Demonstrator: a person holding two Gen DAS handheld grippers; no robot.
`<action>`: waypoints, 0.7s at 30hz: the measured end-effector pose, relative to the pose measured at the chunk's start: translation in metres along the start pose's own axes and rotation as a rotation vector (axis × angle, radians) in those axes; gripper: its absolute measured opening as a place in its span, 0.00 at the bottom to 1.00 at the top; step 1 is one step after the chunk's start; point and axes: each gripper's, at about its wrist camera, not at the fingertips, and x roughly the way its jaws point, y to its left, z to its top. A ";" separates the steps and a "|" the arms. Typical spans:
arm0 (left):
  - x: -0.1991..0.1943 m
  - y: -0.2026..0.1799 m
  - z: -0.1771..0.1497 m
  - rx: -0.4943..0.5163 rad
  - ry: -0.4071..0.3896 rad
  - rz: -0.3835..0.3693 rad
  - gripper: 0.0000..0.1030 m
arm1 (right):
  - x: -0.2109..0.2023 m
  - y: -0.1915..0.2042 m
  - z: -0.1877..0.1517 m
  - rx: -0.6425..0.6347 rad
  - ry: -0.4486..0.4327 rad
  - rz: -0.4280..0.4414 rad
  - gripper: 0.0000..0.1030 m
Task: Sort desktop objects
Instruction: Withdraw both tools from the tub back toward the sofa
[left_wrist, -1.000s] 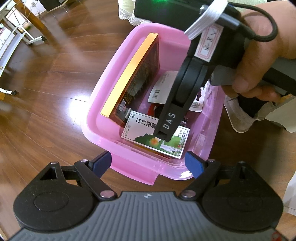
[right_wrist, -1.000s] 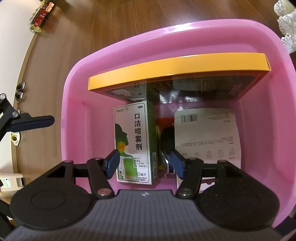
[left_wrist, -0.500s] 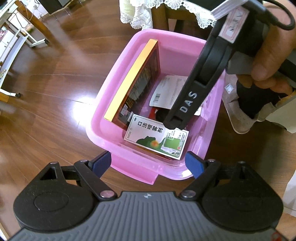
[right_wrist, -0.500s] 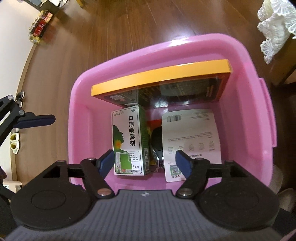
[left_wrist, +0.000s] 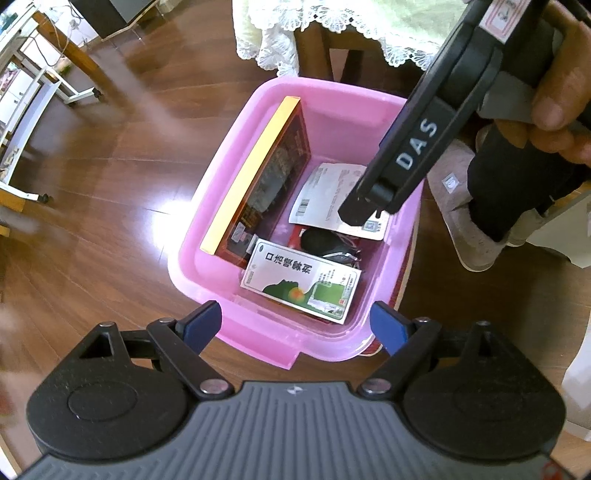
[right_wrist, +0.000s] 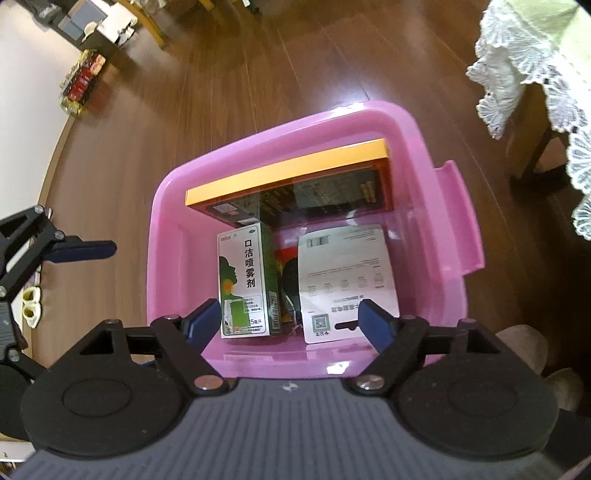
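Both claws hang empty with fingers spread apart: the right gripper (right_wrist: 286, 319) above the pink bin's (right_wrist: 424, 155) near rim, the left gripper (left_wrist: 295, 325) above the end at its six o'clock. Inside the bin, a green-and-white spray box (right_wrist: 245, 282) lies at seven o'clock, a white card (right_wrist: 347, 273) at four, an orange-edged box (right_wrist: 288, 173) leaning along the twelve o'clock wall. Wooden floor (right_wrist: 221, 92) surrounds the bin.
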 end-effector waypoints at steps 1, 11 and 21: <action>0.000 -0.002 0.002 0.004 0.000 0.000 0.86 | -0.003 -0.002 -0.001 0.005 -0.007 0.003 0.78; -0.004 -0.016 0.016 0.046 -0.012 -0.004 0.86 | -0.036 -0.022 -0.018 0.067 -0.073 0.045 0.80; -0.013 -0.023 0.025 0.072 -0.032 -0.004 0.86 | -0.073 -0.032 -0.031 0.120 -0.179 0.062 0.82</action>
